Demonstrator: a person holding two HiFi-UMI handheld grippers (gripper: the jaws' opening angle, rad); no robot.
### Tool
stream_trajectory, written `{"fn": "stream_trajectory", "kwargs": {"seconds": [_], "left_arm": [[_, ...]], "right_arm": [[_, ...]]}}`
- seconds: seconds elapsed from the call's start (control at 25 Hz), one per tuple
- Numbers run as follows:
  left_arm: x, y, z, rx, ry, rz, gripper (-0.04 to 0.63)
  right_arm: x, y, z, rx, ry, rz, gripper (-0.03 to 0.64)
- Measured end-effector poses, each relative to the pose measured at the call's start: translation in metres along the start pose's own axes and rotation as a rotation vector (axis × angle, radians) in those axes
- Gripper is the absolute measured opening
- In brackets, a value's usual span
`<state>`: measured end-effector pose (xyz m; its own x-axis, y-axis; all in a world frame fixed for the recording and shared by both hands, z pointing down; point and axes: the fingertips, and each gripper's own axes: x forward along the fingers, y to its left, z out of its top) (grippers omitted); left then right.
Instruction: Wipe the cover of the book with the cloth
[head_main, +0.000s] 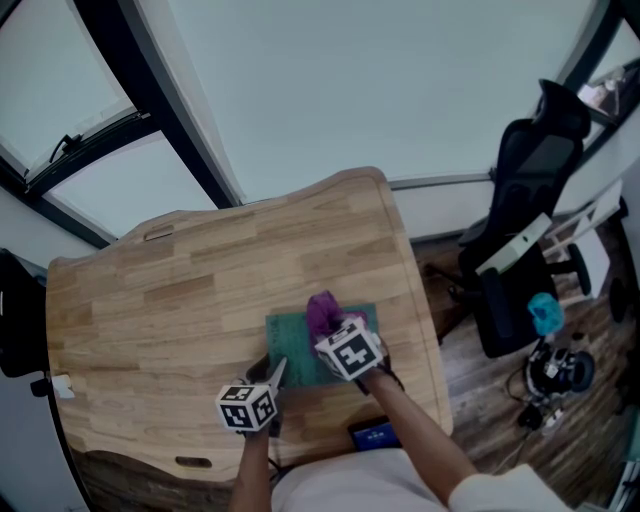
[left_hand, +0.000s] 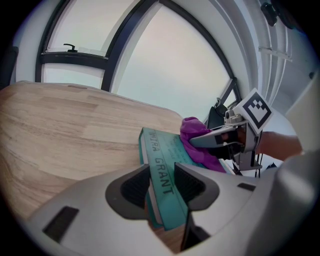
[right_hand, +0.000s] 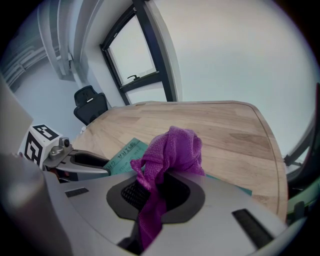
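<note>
A teal book (head_main: 296, 344) (left_hand: 161, 157) (right_hand: 125, 151) lies flat near the front right of the wooden table (head_main: 180, 300). My left gripper (head_main: 274, 378) (left_hand: 162, 186) is shut on the book's spine edge at its near left corner. A purple cloth (head_main: 322, 312) (left_hand: 196, 136) (right_hand: 172, 150) is bunched on the book's cover, and my right gripper (head_main: 338, 338) (right_hand: 159, 189) is shut on it, with a strip of cloth hanging down between the jaws.
A black office chair (head_main: 520, 210) stands on the floor to the right of the table. Cables and small items (head_main: 555, 365) lie beside it. A blue object (head_main: 375, 434) sits at the table's near edge. Dark window frames (head_main: 150, 110) run behind the table.
</note>
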<state>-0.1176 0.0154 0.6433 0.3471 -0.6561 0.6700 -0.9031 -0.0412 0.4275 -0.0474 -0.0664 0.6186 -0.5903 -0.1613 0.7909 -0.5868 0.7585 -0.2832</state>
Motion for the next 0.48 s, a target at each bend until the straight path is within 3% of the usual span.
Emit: {"fn": "stream_trajectory", "kwargs": {"seconds": [0.48], "left_arm": [[0.0007, -0.0005, -0.0001, 0.002, -0.002, -0.001, 0.158]], "right_arm": [[0.0062, 0.0080, 0.0043, -0.016, 0.003, 0.013, 0.041]]}}
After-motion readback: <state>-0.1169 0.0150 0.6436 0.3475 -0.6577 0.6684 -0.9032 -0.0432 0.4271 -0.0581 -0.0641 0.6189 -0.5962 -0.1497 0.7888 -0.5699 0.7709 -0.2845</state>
